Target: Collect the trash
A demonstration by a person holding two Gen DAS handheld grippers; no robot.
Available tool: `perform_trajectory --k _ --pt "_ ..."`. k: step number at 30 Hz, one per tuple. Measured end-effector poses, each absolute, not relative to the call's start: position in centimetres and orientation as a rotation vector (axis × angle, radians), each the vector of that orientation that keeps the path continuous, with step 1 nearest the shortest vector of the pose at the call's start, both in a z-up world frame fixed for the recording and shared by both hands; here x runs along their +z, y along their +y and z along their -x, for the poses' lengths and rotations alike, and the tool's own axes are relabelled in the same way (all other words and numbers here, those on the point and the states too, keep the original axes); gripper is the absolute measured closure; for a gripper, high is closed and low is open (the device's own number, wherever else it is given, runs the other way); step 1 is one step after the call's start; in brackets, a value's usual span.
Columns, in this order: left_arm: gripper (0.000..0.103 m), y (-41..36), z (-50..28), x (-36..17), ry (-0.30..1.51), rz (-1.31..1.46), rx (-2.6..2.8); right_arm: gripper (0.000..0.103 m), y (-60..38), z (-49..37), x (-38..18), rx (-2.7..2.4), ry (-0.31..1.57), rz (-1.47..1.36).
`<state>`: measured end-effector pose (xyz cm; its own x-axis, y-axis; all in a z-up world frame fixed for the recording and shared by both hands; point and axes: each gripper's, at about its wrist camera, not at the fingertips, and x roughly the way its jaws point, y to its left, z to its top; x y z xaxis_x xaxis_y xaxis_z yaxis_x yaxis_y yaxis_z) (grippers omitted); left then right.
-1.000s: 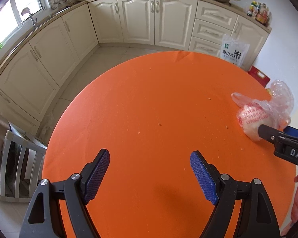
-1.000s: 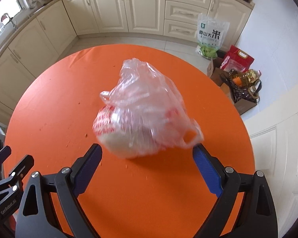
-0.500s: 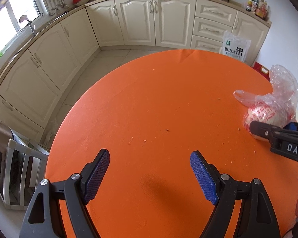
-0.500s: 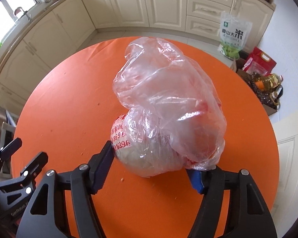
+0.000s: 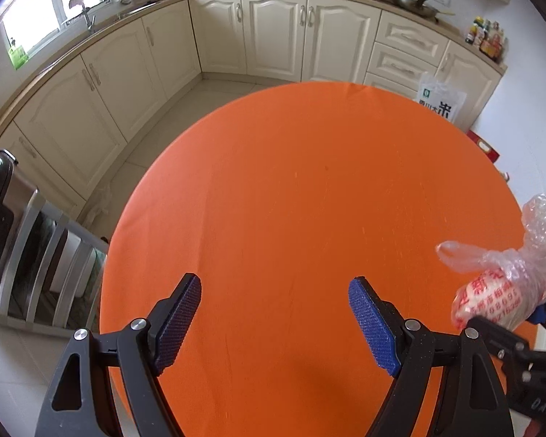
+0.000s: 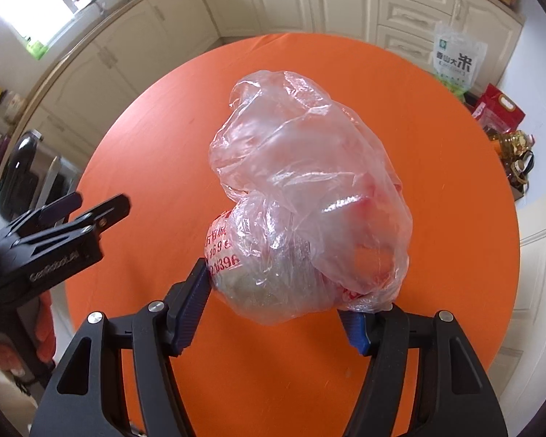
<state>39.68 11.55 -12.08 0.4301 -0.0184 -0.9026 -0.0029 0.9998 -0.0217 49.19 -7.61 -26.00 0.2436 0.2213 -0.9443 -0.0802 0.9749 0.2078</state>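
Note:
A clear plastic trash bag (image 6: 302,196) with red print, bulging with white and red contents, is gripped between the blue pads of my right gripper (image 6: 278,304), lifted above the round orange table (image 6: 163,145). The bag also shows in the left wrist view (image 5: 506,284) at the right edge, held by the right gripper (image 5: 506,324). My left gripper (image 5: 276,320) is open and empty above the near part of the table (image 5: 291,200). It appears in the right wrist view (image 6: 91,211) at the left.
Cream kitchen cabinets (image 5: 273,32) line the back and left. A rice sack (image 5: 442,103) stands on the floor behind the table, with a red box (image 6: 500,111) and bottles to the right. A metal chair (image 5: 43,255) stands left of the table.
My right gripper closed on the plastic bag and lifted it off the table. Both grippers have risen and pulled back; the left stayed open.

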Motion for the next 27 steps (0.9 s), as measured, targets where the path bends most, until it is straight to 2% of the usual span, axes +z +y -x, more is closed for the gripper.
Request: perform_trajectory --k 5,13,16,18,27 --pt "0.024 11.9 -35.9 -11.9 1.152 0.038 -0.027 0.037 -6.6 -44.8 -25.8 0.224 1.323 -0.111" --pt "0.024 11.7 -32.9 -12.0 1.200 0.024 -0.044 0.030 -7.2 -40.8 -26.9 0.220 1.377 -0.125" --pt "0.024 10.7 -32.6 -11.5 1.195 0.018 -0.064 0.024 -8.1 -40.1 -26.5 0.218 1.373 -0.175" --pt "0.024 10.5 -32.1 -11.0 1.186 0.013 -0.080 0.017 -8.7 -39.2 -26.1 0.225 1.357 -0.205" --pt "0.023 6.6 -30.4 -10.1 1.164 -0.023 -0.168 0.016 -12.9 -37.2 -23.9 0.190 1.317 -0.302"
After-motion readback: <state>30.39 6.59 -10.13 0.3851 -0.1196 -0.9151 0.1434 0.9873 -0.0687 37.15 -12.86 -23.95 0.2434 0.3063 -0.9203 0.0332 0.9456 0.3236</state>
